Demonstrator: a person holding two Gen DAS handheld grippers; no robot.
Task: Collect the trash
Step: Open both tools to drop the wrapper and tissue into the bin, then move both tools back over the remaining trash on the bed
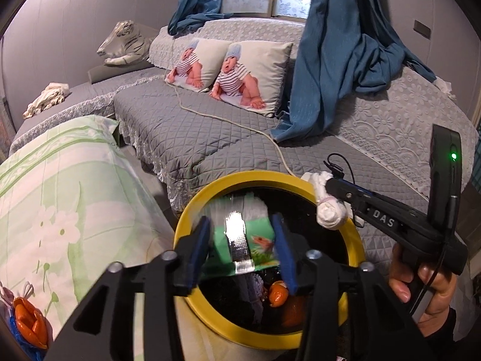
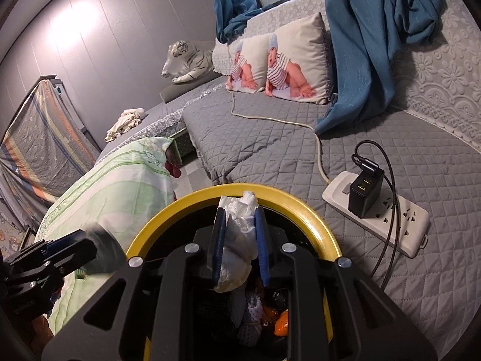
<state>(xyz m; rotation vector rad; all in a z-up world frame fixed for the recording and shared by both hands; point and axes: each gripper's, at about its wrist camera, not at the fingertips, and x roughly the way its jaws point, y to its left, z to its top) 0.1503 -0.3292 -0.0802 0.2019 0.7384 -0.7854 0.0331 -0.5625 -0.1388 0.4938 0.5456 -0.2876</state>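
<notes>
A yellow-rimmed bin (image 1: 192, 210) with a dark inside stands between the grey bed and a green floral cover; it also shows in the right wrist view (image 2: 300, 207). Orange peel (image 1: 278, 294) and other scraps lie inside. My left gripper (image 1: 242, 249) is over the bin mouth, its jaws apart, with a blurred green snack wrapper (image 1: 258, 240) between them. I cannot tell whether they grip it. My right gripper (image 2: 240, 240) is shut on a crumpled white tissue wad (image 2: 237, 228) over the bin's far rim, and both show in the left wrist view (image 1: 326, 207).
A white power strip (image 2: 405, 225) with a black charger and cables lies on the quilt right of the bin. Two baby-print pillows (image 1: 240, 75), a blue curtain (image 1: 336, 75) and a toy tiger (image 1: 126, 45) lie on the bed. More orange peel (image 1: 30, 322) sits at the lower left.
</notes>
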